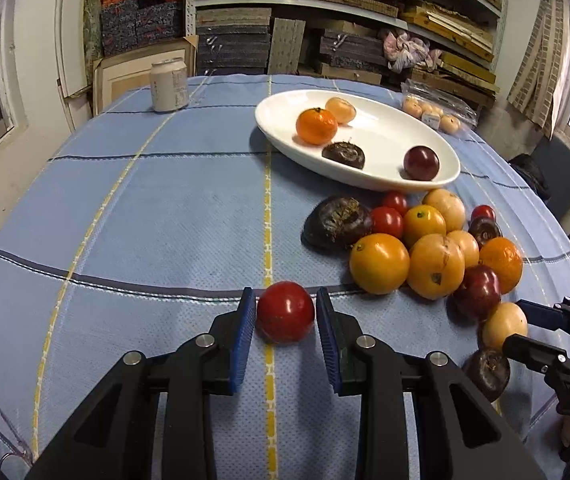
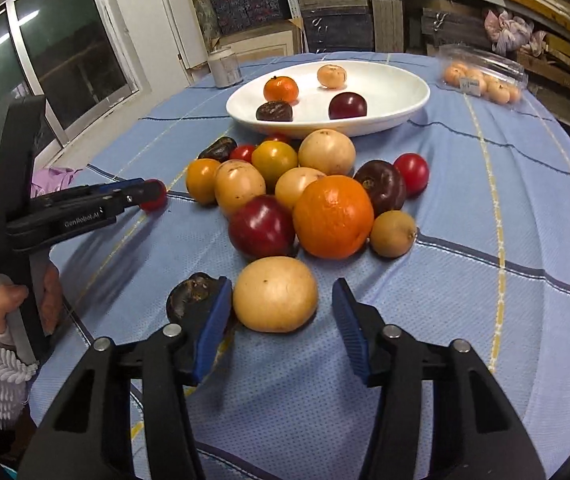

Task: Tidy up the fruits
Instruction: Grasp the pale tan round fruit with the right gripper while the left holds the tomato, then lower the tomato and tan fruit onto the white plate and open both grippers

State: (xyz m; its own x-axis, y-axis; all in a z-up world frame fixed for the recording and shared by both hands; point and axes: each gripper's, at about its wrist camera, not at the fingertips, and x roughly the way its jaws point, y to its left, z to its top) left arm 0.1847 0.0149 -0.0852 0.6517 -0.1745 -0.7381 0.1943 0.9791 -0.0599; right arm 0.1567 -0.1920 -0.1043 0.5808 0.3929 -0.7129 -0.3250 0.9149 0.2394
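The left gripper (image 1: 285,318) is clamping a round red tomato (image 1: 285,317) between its blue pads, the jaws nearly closed around it. The right gripper (image 2: 281,312) is standing partly open around a pale yellow fruit (image 2: 275,294), whose long axis is lying crosswise between the jaws; the left pad is touching it, the right pad standing just apart. Beyond both grippers, the white plate (image 2: 401,116) is sitting on the table (image 2: 505,320).

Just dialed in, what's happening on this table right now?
A person is sorting fruit from a pile into the white dish, which holds four pieces. The left gripper is shut on a small red tomato. The right gripper brackets a pale yellow fruit, not yet clamped.
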